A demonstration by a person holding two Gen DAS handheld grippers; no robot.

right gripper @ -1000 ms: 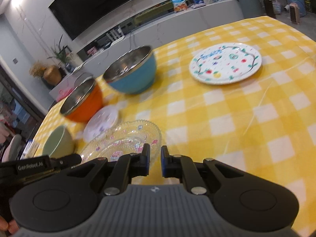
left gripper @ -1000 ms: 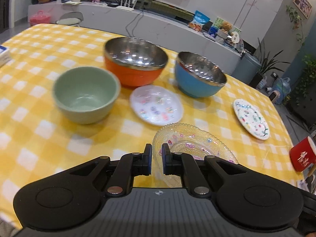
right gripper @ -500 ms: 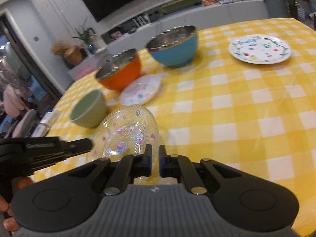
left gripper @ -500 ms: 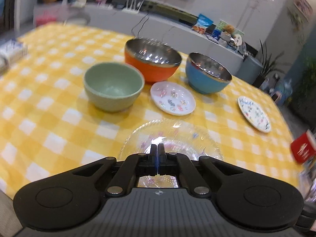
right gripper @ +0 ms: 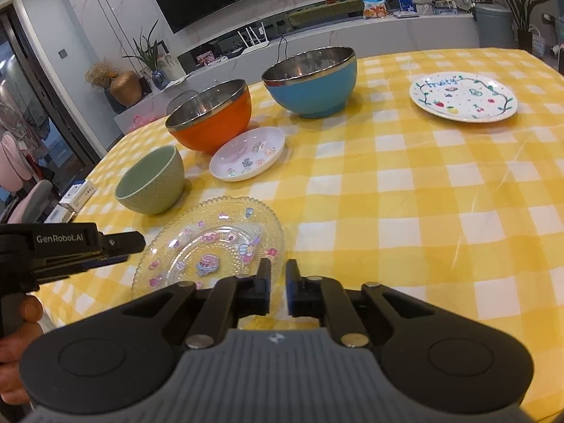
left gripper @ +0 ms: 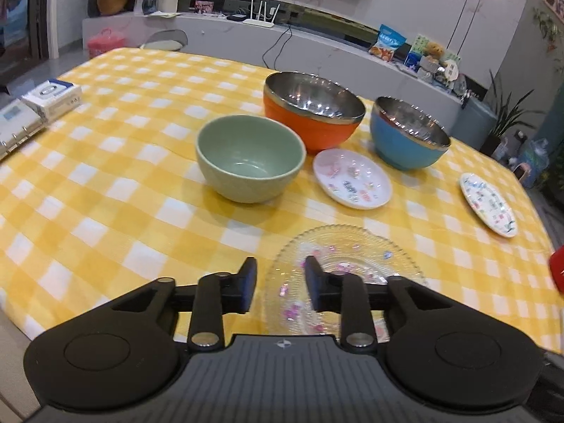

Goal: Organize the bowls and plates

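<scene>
A clear glass plate [left gripper: 338, 264] with stickers lies flat on the yellow checked tablecloth, also in the right wrist view [right gripper: 215, 246]. My left gripper [left gripper: 278, 282] is open at the plate's left rim, holding nothing. My right gripper [right gripper: 278, 282] has a narrow gap between its fingers, sits just right of the plate and holds nothing. Beyond stand a green bowl [left gripper: 250, 162], an orange bowl [left gripper: 313, 112], a blue bowl [left gripper: 405, 137], a small pink-patterned dish [left gripper: 352, 178] and a white fruit-patterned plate [right gripper: 463, 97].
Small boxes and a binder [left gripper: 31, 109] lie at the table's left edge. A red cup [left gripper: 557, 271] sits at the right edge. The table's near edge lies just under both grippers. A counter with clutter runs behind the table.
My left gripper was shut half a second ago and has opened wide; the glass plate lies flat on the cloth. Both grippers have pulled back a little.
</scene>
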